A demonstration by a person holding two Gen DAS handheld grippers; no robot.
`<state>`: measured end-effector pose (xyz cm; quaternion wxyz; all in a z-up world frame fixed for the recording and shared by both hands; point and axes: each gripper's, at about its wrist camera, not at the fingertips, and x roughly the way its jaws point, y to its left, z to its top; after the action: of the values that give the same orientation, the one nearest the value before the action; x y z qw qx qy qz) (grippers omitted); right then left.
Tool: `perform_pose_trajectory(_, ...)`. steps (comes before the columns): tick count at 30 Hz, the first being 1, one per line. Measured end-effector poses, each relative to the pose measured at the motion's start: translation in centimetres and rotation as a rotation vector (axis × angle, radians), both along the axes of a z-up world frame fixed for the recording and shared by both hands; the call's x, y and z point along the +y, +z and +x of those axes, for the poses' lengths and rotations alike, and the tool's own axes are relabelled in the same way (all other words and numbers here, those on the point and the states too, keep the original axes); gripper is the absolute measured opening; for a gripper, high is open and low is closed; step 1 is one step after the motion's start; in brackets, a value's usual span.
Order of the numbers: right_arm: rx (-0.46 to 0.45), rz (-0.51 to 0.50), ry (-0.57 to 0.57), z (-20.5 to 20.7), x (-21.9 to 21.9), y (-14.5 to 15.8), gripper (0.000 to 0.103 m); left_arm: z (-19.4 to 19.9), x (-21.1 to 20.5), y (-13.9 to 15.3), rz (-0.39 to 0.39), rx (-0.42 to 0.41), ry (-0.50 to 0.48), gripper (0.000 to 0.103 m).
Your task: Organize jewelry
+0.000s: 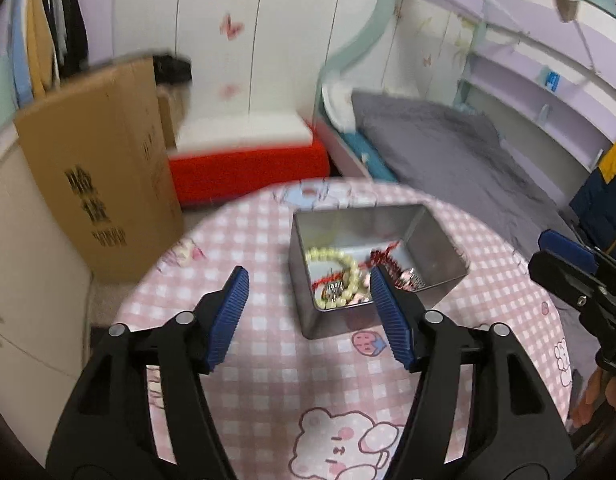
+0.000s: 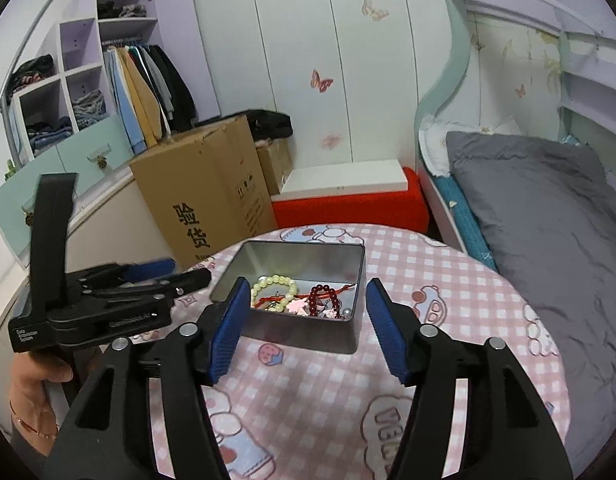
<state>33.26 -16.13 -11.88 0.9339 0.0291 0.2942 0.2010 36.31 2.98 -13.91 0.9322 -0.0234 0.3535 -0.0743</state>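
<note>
- My left gripper (image 1: 308, 312) hangs above the round pink-checked worktop (image 1: 267, 360), tilted down, fingers wide and empty.
- The open rectangular silver metal tin (image 2: 295, 332) sits mid-worktop, collecting the pale bead bracelet (image 2: 273, 282) and dark red bead bracelet (image 2: 326, 296).
- My right gripper (image 2: 303, 320) hangs likewise: tilted down, fingers wide, empty.

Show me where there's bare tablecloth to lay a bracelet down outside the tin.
Free cloth lies all round the metal tin: a wide patch on its near side, toward both grippers, and another to its right, reaching the table edge by the bed. It is crowded inside the tin, where the pale bead bracelet and dark red beads lie tangled.
</note>
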Motion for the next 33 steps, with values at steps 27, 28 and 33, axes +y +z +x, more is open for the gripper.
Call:
perform_pose_trajectory(27,-0.301,-0.047,-0.103,-18.4,0.9,7.2,0.094,-21.6,-1.2,10.8,0.073,-0.343,0.112,0.094)
perform_pose_trajectory(28,-0.316,-0.051,-0.101,-19.0,1.1,7.5,0.094,-22.2,-1.3,11.1,0.075,-0.355,0.115,0.095)
perform_pose_trajectory(33,-0.361,-0.060,-0.094,-20.8,1.3,8.0,0.094,-24.8,-1.5,12.1,0.065,-0.422,0.138,0.096)
